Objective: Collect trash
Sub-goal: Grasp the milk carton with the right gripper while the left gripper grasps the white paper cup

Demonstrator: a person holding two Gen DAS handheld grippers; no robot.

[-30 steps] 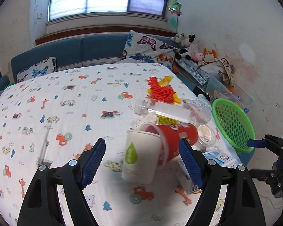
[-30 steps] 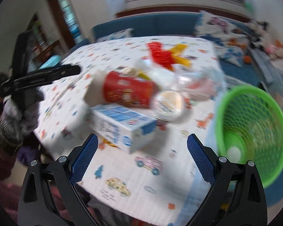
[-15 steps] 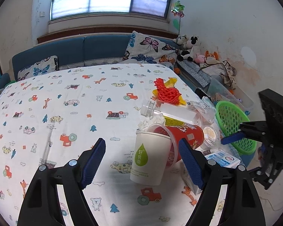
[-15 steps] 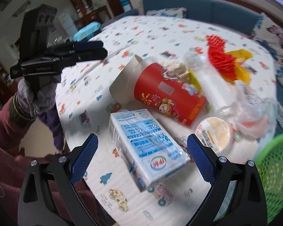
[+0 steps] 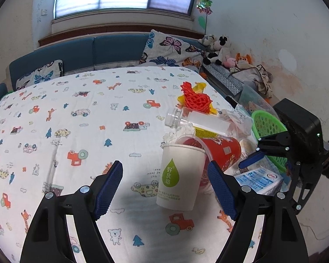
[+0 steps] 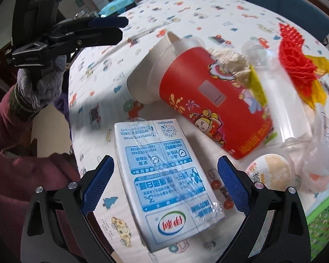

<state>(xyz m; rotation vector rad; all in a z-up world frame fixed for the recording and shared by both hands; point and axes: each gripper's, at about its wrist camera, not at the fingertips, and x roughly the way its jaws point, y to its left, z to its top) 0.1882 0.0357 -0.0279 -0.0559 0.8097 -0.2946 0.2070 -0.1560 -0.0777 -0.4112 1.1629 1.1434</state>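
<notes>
In the right wrist view the green basket (image 6: 324, 223) is cut off by the lower right edge, only a corner of mesh showing. The white cup (image 5: 179, 177) hides part of the red cup (image 5: 221, 151). The clear bottle (image 6: 280, 100) is blurred.

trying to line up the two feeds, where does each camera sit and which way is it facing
Left wrist: sits behind the open left gripper, facing across the table toward the window, white paper cup between its fingers; the right gripper shows at right.
Right wrist: sits behind the open right gripper, looking down at the milk carton; the left gripper and gloved left hand show.
Shared: red cup, green basket.
</notes>
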